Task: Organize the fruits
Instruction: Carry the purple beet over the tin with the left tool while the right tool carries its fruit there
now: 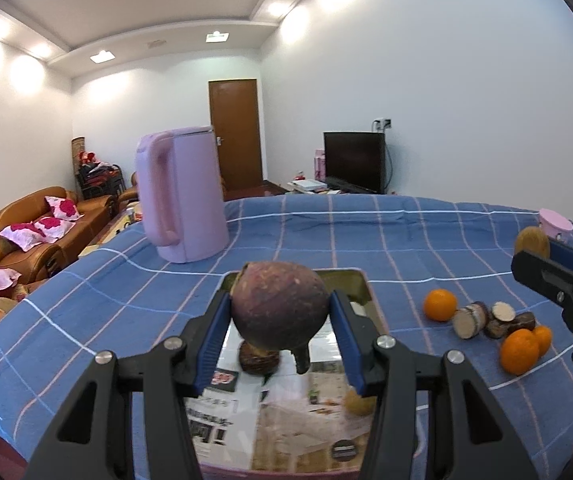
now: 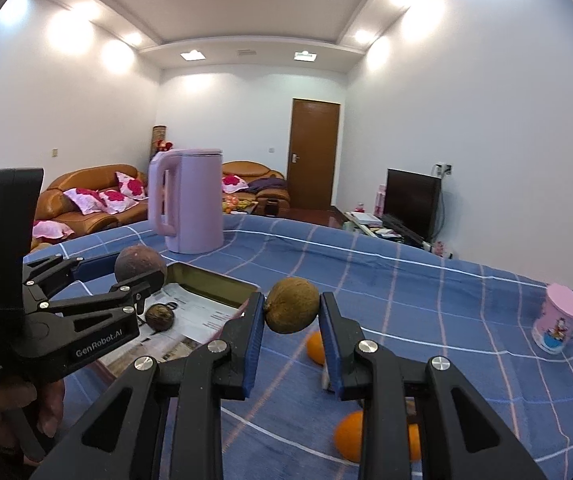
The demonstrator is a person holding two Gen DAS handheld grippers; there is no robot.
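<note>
Carrying round fruit invites slips: left gripper (image 1: 280,312) clamps a mangosteen (image 1: 278,310) above the tray (image 1: 360,288); right gripper (image 2: 291,312) pinches a kiwi (image 2: 292,306).

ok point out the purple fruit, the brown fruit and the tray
purple fruit (image 1: 278,304), left wrist view, middle of its skin
brown fruit (image 2: 292,306), right wrist view, its centre
tray (image 1: 360,286), left wrist view, far right rim

Blue checked tablecloth (image 1: 406,232), lilac kettle (image 1: 184,196)

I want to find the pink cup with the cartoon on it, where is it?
In the right wrist view, the pink cup stands alone on the blue checked cloth at the far right, well away from the oranges.
</note>
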